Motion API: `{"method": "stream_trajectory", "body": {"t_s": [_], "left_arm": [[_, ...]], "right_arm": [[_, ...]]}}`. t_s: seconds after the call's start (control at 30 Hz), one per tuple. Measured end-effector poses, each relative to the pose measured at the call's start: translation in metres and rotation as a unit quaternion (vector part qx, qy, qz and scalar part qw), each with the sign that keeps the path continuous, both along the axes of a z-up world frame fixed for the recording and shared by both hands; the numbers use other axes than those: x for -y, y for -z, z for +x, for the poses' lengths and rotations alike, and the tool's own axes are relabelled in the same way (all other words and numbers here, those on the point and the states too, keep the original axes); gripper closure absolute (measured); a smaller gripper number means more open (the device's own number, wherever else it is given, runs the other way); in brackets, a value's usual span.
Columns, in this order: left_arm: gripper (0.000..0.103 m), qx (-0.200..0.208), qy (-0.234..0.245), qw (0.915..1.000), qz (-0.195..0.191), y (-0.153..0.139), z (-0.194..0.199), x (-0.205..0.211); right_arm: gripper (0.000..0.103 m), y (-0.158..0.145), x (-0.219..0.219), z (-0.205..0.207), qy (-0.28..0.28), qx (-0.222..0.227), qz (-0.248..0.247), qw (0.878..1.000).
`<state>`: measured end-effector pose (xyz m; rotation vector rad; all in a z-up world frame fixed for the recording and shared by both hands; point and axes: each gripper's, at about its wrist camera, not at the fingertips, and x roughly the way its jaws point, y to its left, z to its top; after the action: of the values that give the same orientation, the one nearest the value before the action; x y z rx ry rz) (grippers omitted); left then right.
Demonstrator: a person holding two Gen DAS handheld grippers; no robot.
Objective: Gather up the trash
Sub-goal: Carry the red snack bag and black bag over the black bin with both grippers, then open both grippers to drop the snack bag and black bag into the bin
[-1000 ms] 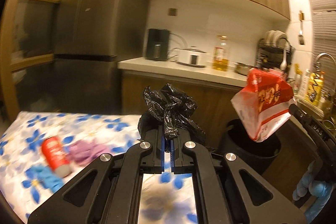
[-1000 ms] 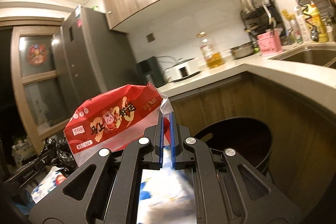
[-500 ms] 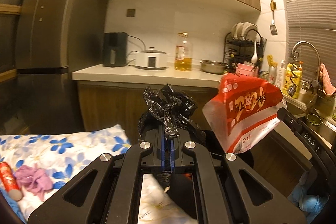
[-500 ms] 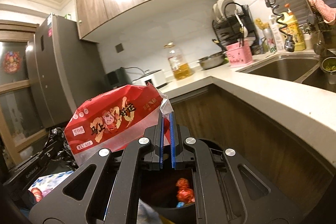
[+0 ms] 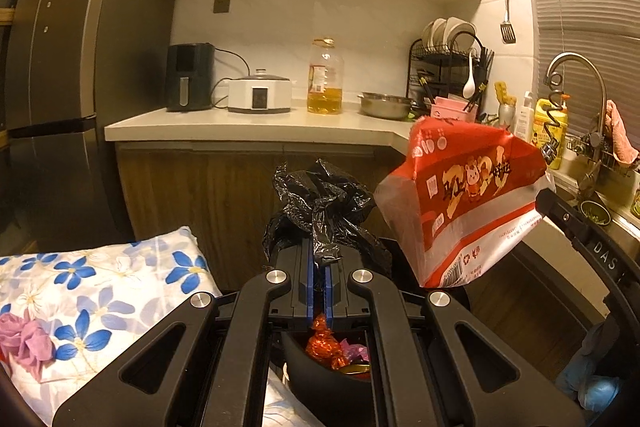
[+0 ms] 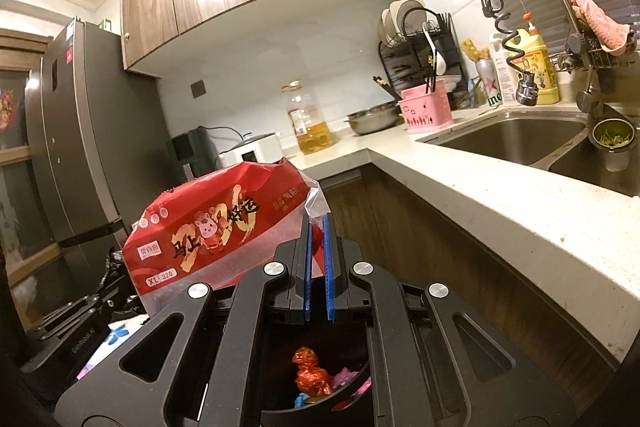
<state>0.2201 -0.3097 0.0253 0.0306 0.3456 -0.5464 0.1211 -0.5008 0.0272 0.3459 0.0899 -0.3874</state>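
Note:
My left gripper (image 5: 319, 259) is shut on a crumpled black plastic bag (image 5: 320, 203), held over the near rim of a black trash bin (image 5: 316, 367). Inside the bin lie a red foil wrapper (image 5: 322, 343) and pink scraps. My right gripper (image 6: 317, 227) is shut on the corner of a red and clear empty package (image 6: 208, 227), also above the bin (image 6: 320, 399), where the red foil wrapper (image 6: 308, 371) shows. In the left wrist view the red package (image 5: 464, 203) hangs to the right, with the right gripper's arm behind it.
A floral-cloth table (image 5: 92, 291) lies left of the bin, with a purple crumpled piece (image 5: 24, 339) on it. Wooden cabinets and a white counter (image 6: 480, 199) wrap behind and right of the bin. A sink (image 6: 516, 135), oil bottle (image 5: 325, 77) and fridge (image 5: 52, 67) stand around.
Both grippers swung right, away from the table, and now hang over the bin with the black bag and red package still held. The bin's contents have come into view.

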Motion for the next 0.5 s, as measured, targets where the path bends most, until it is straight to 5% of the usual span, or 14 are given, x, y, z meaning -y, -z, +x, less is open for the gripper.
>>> {"method": "stream_trajectory", "body": {"t_s": [0.5], "left_arm": [[0.098, -0.024, 0.032, 0.999, 0.019, 0.017, 0.012, 0.022]], "right_arm": [[0.098, 0.005, 0.003, 0.007, 0.005, -0.011, -0.011, 1.0]]}}
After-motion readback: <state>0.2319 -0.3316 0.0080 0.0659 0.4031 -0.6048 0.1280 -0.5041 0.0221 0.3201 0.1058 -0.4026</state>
